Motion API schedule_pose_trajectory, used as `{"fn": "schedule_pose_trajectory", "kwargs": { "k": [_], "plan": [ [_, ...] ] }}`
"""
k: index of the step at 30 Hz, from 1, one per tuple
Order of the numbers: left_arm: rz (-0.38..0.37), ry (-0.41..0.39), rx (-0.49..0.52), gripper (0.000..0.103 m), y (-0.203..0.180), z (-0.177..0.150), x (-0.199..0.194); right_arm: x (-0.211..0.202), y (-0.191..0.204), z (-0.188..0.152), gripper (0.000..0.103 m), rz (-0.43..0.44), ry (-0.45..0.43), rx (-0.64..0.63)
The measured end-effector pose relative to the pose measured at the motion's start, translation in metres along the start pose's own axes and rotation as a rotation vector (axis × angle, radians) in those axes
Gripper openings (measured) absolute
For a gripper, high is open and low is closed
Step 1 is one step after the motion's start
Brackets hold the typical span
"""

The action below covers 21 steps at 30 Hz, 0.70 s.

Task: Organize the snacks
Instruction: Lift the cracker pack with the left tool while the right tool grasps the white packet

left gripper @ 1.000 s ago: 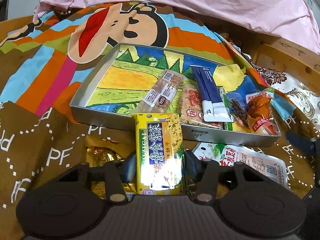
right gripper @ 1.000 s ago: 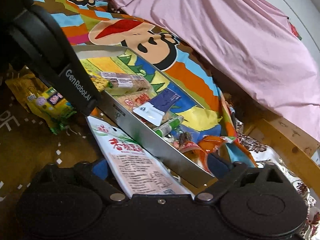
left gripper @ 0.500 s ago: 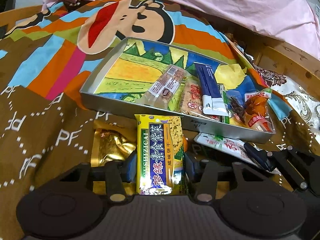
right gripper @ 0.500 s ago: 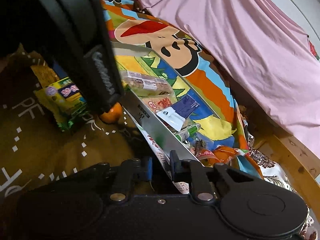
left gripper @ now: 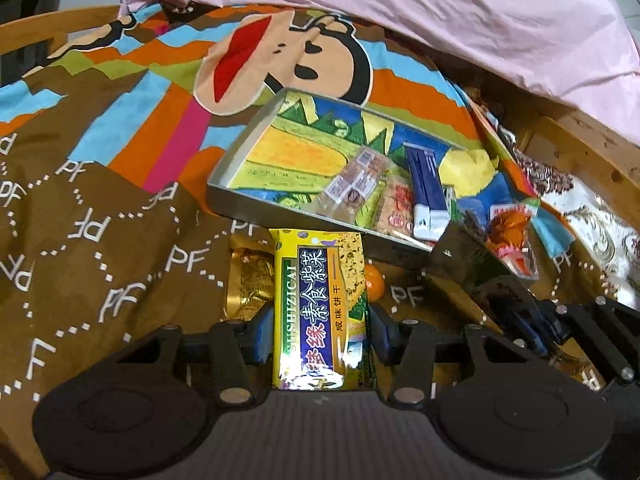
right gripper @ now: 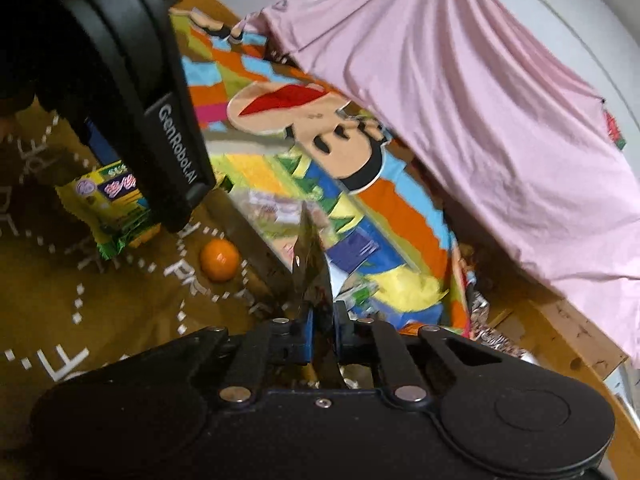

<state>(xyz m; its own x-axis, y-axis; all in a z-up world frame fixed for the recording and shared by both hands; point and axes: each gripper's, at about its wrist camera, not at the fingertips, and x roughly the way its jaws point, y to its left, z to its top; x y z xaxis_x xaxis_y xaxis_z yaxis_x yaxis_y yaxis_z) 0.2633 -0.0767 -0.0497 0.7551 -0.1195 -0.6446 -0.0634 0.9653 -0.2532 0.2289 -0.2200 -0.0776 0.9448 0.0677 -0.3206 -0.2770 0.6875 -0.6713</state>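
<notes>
Moved: right claw (right gripper: 322, 334) just closed, pinching pouch (right gripper: 310, 264) edge-on.
Left claw (left gripper: 318, 334): pinched biscuit pack (left gripper: 320, 308), lengthwise.
Tray (left gripper: 236, 160): far, beyond both.

A yellow cracker pkt (left gripper: 320, 312) is clamped between the pads of the left gripper (left gripper: 318, 334), just short of the metal tray (left gripper: 236, 160). Several snack pkts are seen at the tray's right end. A gold pouch (left gripper: 250, 280) and an orange ball (left gripper: 374, 284) lie just before the tray.
</notes>
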Motion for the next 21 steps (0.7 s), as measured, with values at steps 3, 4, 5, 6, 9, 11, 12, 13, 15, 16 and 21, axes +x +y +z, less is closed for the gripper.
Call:
{"fn": "schedule_pose_trajectory", "kwargs": {
  "k": [3,4,5,6,9,11,12,13,15,16,21],
  "plan": [
    [-0.005,-0.022,-0.015,0.052,-0.002,0.008,-0.005,-0.006,-0.006,0.004,0.006,-0.045,-0.034,0.009],
    [-0.007,-0.032,-0.016,0.052,-0.004,0.012,-0.006,-0.007,-0.01,0.006,0.006,-0.049,-0.042,0.029],
    [-0.01,-0.04,-0.015,0.052,-0.005,0.015,-0.006,-0.007,-0.014,0.007,0.006,-0.05,-0.046,0.05],
    [-0.013,-0.046,-0.013,0.052,-0.007,0.019,-0.006,-0.008,-0.017,0.007,0.006,-0.057,-0.05,0.06],
    [-0.024,-0.065,-0.007,0.052,-0.014,0.031,-0.003,-0.003,-0.02,0.007,0.006,-0.106,-0.073,0.05],
    [-0.029,-0.075,0.008,0.052,-0.02,0.041,0.003,0.004,-0.026,0.009,0.006,-0.126,-0.086,0.074],
    [-0.03,-0.081,0.022,0.052,-0.023,0.047,0.007,0.007,-0.03,0.01,0.006,-0.129,-0.09,0.098],
    [-0.031,-0.086,0.035,0.052,-0.027,0.052,0.011,0.011,-0.038,0.011,0.006,-0.128,-0.094,0.131],
    [-0.04,-0.093,0.065,0.052,-0.034,0.064,0.021,0.02,-0.058,0.014,0.006,-0.127,-0.127,0.218],
    [-0.045,-0.095,0.084,0.052,-0.038,0.07,0.028,0.025,-0.068,0.016,0.006,-0.118,-0.135,0.272],
    [-0.052,-0.121,0.147,0.052,-0.056,0.098,0.066,0.066,-0.113,0.013,0.006,-0.075,-0.149,0.559]
  ]
}}
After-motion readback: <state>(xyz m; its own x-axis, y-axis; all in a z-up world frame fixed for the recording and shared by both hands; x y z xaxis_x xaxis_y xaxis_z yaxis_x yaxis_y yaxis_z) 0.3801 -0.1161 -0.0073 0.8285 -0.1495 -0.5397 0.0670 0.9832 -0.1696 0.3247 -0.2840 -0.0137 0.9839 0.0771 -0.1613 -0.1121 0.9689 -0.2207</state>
